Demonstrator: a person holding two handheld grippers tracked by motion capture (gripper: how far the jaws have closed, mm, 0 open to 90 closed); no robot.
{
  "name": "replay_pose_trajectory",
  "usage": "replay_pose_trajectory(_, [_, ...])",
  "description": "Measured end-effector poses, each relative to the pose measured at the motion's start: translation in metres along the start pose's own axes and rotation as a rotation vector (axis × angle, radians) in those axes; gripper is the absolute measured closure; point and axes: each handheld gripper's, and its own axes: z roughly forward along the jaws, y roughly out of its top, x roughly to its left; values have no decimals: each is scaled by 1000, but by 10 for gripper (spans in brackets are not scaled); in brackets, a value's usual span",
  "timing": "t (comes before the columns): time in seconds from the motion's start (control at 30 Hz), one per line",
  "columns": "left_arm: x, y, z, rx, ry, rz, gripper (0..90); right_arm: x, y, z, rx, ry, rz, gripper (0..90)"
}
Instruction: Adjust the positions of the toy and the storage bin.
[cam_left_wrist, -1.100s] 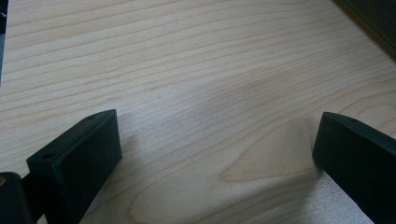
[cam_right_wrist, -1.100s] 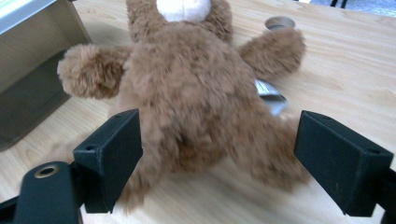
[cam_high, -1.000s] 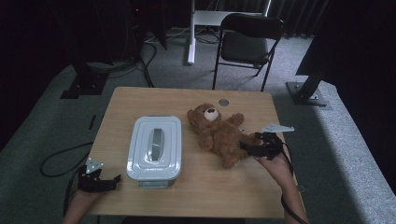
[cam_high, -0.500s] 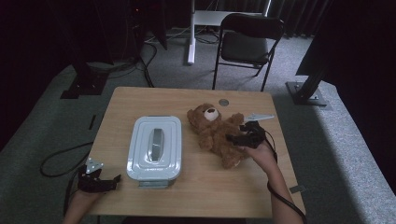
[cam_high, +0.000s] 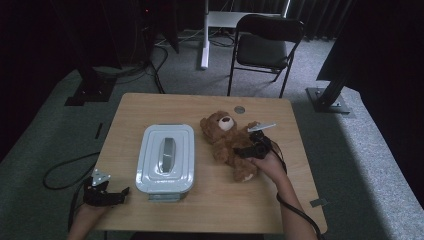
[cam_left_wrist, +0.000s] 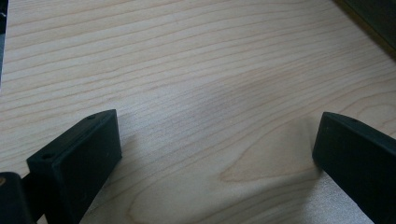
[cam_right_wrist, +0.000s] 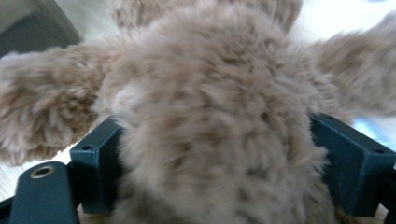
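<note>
Brown teddy bear sits between the right tongs' wide jaws, fur touching both.

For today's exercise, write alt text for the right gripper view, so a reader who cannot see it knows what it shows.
A brown teddy bear sits between the right gripper and its two wide-set black jaws, fur pressing against both; whether they are clamped is unclear. Its limbs spread left and right over the pale table.

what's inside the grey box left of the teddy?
Cannot tell: the lid sits flat on the box, covering it fully. On top shows just the lid's handle. The teddy bear lies outside, beside it.
</note>
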Motion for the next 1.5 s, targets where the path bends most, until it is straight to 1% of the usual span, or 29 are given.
replay_pose_trajectory(0.03, [0, 0, 0, 0, 0, 0, 18, -1, -1, 3, 7, 15, 10, 152])
replay_pose_trajectory(0.07, [0, 0, 0, 0, 0, -1, 18, -1, -3, 5, 13, 34, 22, 186])
replay_pose_trajectory(0.17, [0, 0, 0, 0, 0, 0, 18, 1, -3, 5, 21, 38, 24, 236])
replay_pose_trajectory(0.23, [0, 0, 0, 0, 0, 0, 18, 5, -3, 5, 31, 24, 2, 284])
replay_pose_trajectory(0.3, [0, 0, 0, 0, 0, 0, 18, 9, -3, 4, 35, 15, -10, 334])
replay_pose_trajectory(0.37, [0, 0, 0, 0, 0, 0, 18, 12, -3, 4, 27, 1, -22, 421])
replay_pose_trajectory(0.4, [0, 0, 0, 0, 0, 0, 18, 13, -3, 3, 22, -4, -25, 476])
replay_pose_trajectory(0.47, [0, 0, 0, 0, 0, 0, 18, 17, -4, 1, 10, -28, -36, 548])
replay_pose_trajectory(0.53, [0, 0, 0, 0, 0, 0, 18, 19, -2, -2, -8, -45, -35, 603])
replay_pose_trajectory(0.6, [0, 0, 0, 0, 0, 0, 18, 20, 0, -7, -31, -61, -33, 631])
replay_pose_trajectory(0.7, [0, 0, 0, 0, 0, 0, 18, 19, 2, -11, -64, -80, -6, 646])
replay_pose_trajectory(0.8, [0, 0, 0, 0, 0, 0, 18, 17, 4, -16, -96, -107, 26, 652])
replay_pose_trajectory(0.87, [0, 0, 0, 0, 0, 0, 18, 16, 5, -17, -101, -111, 32, 652])
replay_pose_trajectory(0.97, [0, 0, 0, 0, 0, 0, 18, 7, 7, -24, -142, -174, 73, 652])
replay_pose_trajectory(1.07, [0, 0, 0, 0, 0, 0, 18, -1, 8, -31, -161, -201, 97, 652])
replay_pose_trajectory(1.17, [0, 0, 0, 0, 0, 0, 18, -8, 9, -39, -173, -251, 124, 651])
replay_pose_trajectory(1.2, [0, 0, 0, 0, 0, 0, 18, -12, 10, -42, -179, -271, 137, 651])
replay_pose_trajectory(1.3, [0, 0, 0, 0, 0, 0, 18, -21, 11, -47, -194, -305, 176, 651])
replay_pose_trajectory(1.33, [0, 0, 0, 0, 0, 0, 18, -27, 12, -50, -203, -320, 193, 650])
replay_pose_trajectory(1.4, [0, 0, 0, 0, 0, 0, 18, -33, 14, -53, -216, -343, 217, 650])
replay_pose_trajectory(1.43, [0, 0, 0, 0, 0, 0, 18, -35, 14, -54, -218, -355, 221, 650])
replay_pose_trajectory(1.47, [0, 0, 0, 0, 0, 0, 18, -39, 15, -56, -224, -376, 235, 650])
replay_pose_trajectory(1.5, [0, 0, 0, 0, 0, 0, 18, -41, 16, -57, -229, -387, 250, 650])
